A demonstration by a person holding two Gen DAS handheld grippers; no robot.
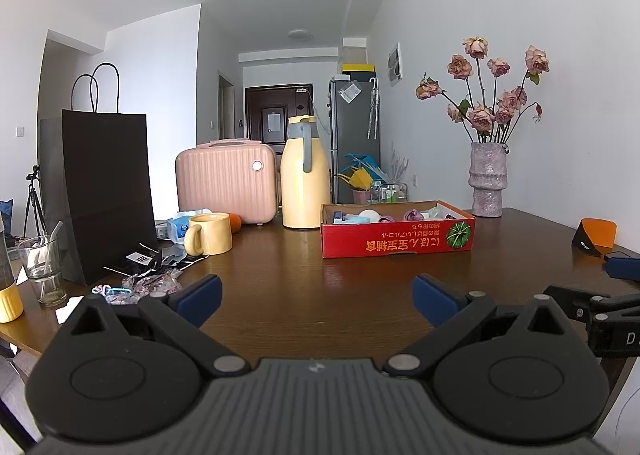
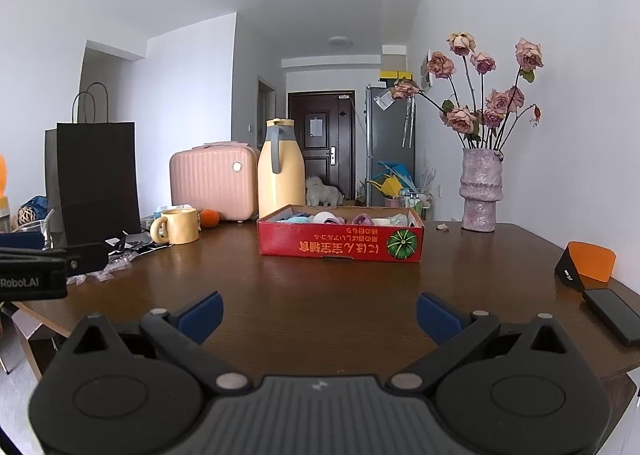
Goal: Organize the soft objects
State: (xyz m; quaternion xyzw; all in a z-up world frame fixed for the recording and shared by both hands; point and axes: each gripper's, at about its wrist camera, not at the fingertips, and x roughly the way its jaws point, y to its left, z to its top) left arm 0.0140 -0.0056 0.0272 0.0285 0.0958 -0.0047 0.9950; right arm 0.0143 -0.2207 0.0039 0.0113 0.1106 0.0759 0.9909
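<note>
A red cardboard box (image 1: 398, 237) (image 2: 340, 241) stands on the brown table (image 1: 304, 267) (image 2: 320, 287), holding several soft items in white, blue and purple. My left gripper (image 1: 318, 297) is open and empty above the table's near side, well short of the box. My right gripper (image 2: 320, 315) is open and empty, also short of the box. The right gripper shows at the right edge of the left wrist view (image 1: 608, 295). The left gripper shows at the left edge of the right wrist view (image 2: 36, 271).
At the left stand a black paper bag (image 1: 100, 191), yellow mug (image 1: 210, 234), pink case (image 1: 228, 181), yellow jug (image 1: 305, 175), an orange (image 2: 209, 218), a glass (image 1: 42, 269) and wrappers (image 1: 152, 283). A flower vase (image 1: 487, 179) stands back right. A phone (image 2: 612, 315) and an orange-black item (image 2: 588, 265) lie at the right.
</note>
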